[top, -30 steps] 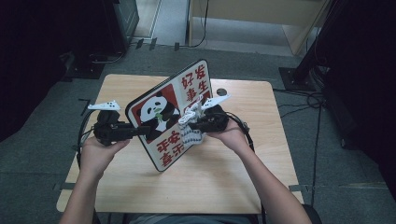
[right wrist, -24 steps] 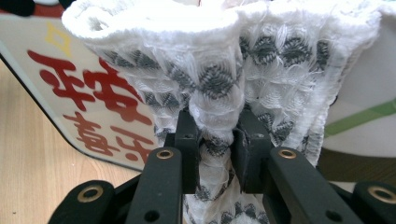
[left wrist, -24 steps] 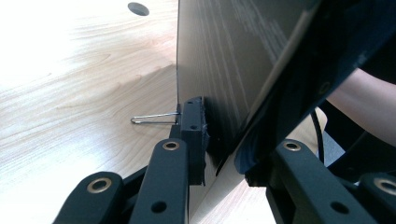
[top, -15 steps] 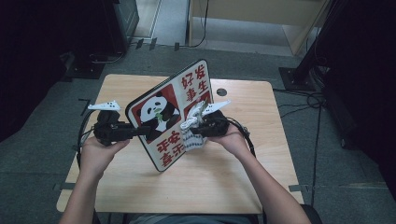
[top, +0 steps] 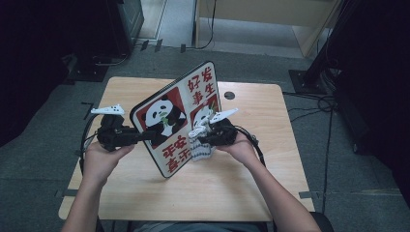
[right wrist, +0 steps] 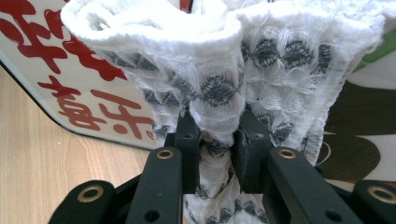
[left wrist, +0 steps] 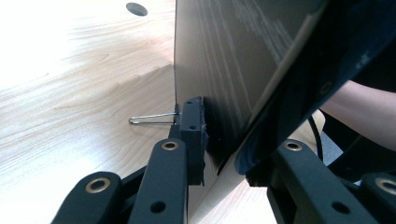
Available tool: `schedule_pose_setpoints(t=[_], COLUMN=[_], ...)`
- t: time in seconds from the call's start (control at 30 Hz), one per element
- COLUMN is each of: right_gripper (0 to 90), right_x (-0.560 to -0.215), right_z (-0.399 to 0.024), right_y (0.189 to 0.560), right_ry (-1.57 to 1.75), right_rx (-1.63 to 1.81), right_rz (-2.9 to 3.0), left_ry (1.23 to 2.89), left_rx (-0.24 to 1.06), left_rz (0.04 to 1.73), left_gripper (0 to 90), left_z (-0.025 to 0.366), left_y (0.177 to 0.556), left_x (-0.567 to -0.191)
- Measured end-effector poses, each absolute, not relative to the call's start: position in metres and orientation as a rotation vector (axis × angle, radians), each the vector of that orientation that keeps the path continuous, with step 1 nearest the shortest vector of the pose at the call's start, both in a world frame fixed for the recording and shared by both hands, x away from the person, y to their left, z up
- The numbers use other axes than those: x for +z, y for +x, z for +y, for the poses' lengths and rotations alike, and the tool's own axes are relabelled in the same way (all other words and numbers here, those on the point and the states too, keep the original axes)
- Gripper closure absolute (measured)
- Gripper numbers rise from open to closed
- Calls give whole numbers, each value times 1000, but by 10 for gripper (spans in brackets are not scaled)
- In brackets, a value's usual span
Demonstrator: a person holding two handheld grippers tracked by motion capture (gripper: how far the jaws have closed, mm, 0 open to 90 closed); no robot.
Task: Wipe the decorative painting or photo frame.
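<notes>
Panda board held on edge by the left hand-held gripper, cloth pressed to its face by the right.

The flat rectangular board with red-and-white panda print and red characters (top: 181,118) stands tilted on one lower corner at the centre of the high view, on the light wooden tabletop (top: 241,188). The left hand-held gripper (top: 145,137), left of centre, is clamped on the board's left edge; in the left gripper view its pads sit on either face of the panel (left wrist: 224,70), with a thin wire clip (left wrist: 152,119) beside them. The right hand-held gripper (top: 205,137) is clamped on a bunched white knitted cloth with grey pattern (right wrist: 224,74), which lies against the printed face, right of centre.
</notes>
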State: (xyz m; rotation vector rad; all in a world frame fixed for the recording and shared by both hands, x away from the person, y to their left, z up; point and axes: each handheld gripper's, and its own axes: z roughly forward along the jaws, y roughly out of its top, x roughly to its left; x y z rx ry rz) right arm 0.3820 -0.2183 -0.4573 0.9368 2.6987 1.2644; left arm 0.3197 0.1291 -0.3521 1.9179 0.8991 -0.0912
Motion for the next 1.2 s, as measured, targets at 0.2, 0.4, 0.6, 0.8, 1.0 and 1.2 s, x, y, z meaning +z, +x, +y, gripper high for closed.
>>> schedule_pose_setpoints(t=[0.2,0.4,0.6,0.8,1.0,1.2], right_gripper=[756,763,781,798,804,805], right_x=[-456,-447,-426,-406,-384,-356], right_z=[-219,-220,-222,-222,-222,-221], right_y=[383,381,378,375,373,375], right_ry=[958,951,931,916,901,874], right_rx=[1258,1276,1350,1396,1429,1465], right_rz=[2710,2720,2692,2668,2638,2595], left_ry=[1915,1914,1914,1916,1917,1918], left_rx=[-93,-98,-94,-92,-97,-100], left_rz=[901,902,904,904,903,905], left_gripper=[742,739,739,740,739,740], left_z=[129,129,129,129,129,130], left_y=[319,320,320,320,320,321], left_x=[-352,-353,-353,-352,-352,-352])
